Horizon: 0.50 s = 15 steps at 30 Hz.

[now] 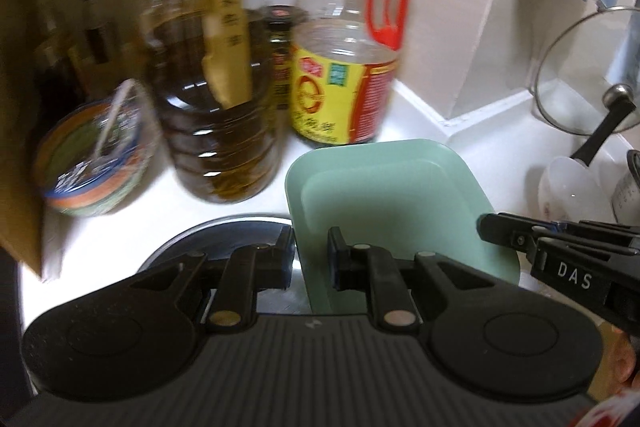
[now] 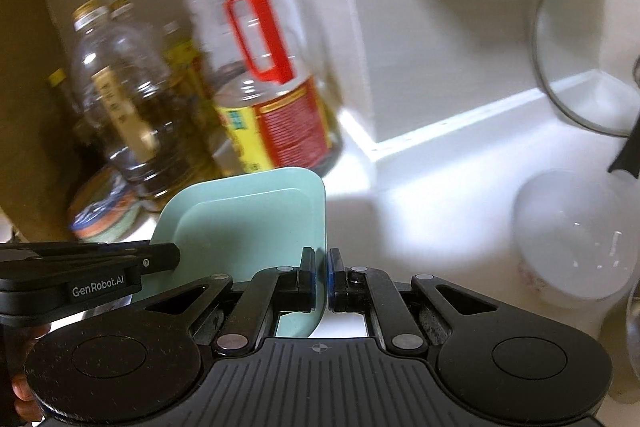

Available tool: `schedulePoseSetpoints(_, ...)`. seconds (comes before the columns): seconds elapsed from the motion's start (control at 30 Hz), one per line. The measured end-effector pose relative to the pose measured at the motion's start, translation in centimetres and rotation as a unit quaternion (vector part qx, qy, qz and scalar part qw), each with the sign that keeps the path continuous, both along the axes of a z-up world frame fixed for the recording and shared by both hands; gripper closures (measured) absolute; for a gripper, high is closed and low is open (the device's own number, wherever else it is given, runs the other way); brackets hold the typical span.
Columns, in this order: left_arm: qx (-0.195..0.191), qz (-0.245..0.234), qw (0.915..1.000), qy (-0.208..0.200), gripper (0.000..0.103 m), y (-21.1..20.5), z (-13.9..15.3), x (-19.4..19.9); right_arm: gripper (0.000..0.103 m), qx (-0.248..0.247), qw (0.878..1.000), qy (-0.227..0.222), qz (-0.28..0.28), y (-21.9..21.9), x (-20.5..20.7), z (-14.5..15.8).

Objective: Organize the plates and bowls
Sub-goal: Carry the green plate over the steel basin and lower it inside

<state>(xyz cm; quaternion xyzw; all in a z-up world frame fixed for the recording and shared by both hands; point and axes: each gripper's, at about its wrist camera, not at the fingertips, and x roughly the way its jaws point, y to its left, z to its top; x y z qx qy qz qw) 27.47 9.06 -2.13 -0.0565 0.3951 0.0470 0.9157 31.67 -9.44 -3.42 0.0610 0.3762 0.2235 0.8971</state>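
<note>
White desk (image 2: 440,195) crowded with clear plastic oil bottles (image 1: 216,99); pale green square plastic plate (image 1: 384,195) held above it, left edge pinched in the left gripper (image 1: 311,259), right edge in the fully closed right gripper (image 2: 321,279); white ceramic bowl (image 2: 572,239) nearby.

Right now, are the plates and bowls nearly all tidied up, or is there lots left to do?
Nothing looks put away yet. In hand: both grippers are shut on the green plate, the left gripper on its left rim, the right gripper on its right edge. Still left: the white bowl sits loose on the counter, and the plate needs a spot.
</note>
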Motion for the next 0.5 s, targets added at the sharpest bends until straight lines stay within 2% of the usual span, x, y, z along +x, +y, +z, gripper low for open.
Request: schedulePoseSetpoints(0.5, 0.002, 0.086, 0.9962, 0.011, 0.088, 4.1, -0.9, -6.4, 0.097, 0.005, 0.996, 0.011, 0.091, 5.1, -2.6, -0.6)
